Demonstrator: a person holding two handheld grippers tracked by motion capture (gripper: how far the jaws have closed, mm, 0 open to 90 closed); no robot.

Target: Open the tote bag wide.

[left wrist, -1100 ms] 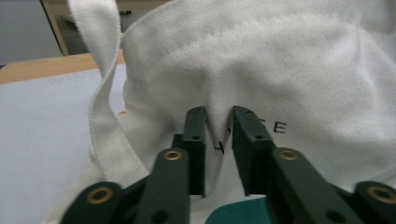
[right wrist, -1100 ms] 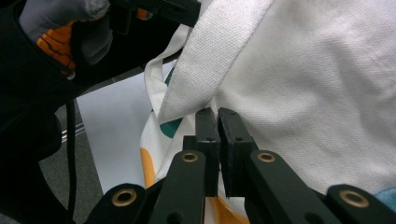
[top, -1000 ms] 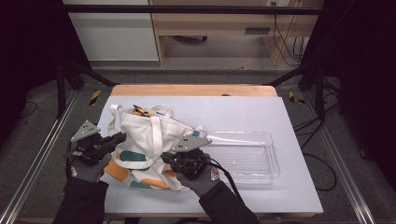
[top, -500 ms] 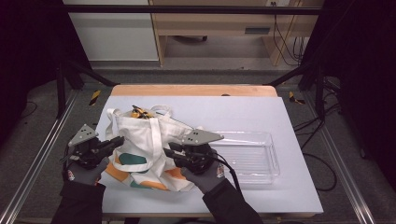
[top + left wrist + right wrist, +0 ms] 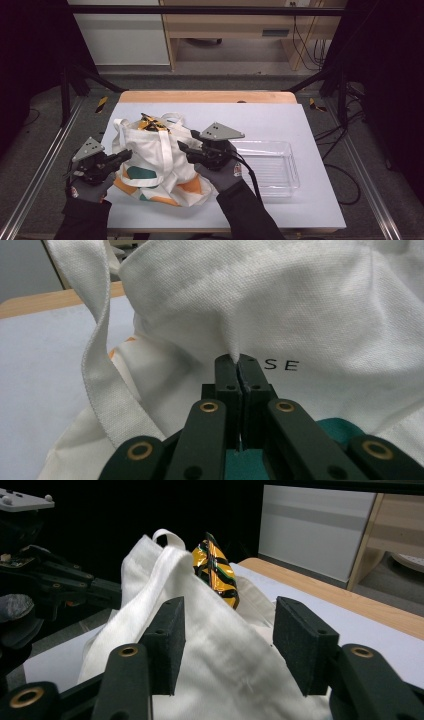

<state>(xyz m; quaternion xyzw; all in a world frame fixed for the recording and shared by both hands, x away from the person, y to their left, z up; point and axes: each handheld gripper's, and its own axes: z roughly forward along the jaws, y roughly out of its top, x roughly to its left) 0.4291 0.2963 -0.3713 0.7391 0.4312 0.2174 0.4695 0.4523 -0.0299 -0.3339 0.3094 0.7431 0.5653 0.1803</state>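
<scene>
Two grippers work the tote bag (image 5: 155, 155) lying on the table (image 5: 310, 125): your left gripper (image 5: 239, 371) pinches its cloth, so hold firm. Your right gripper (image 5: 227, 645) gapes astride a fold; close squarely, below the yellow packet (image 5: 216, 572) at the mouth.

I'm seeing the tote bag (image 5: 320, 305) showing coarse, matt woven cloth. The snack packet (image 5: 216, 572) is gleaming glossy; the tray (image 5: 272, 167) is looking clear plastic.
</scene>
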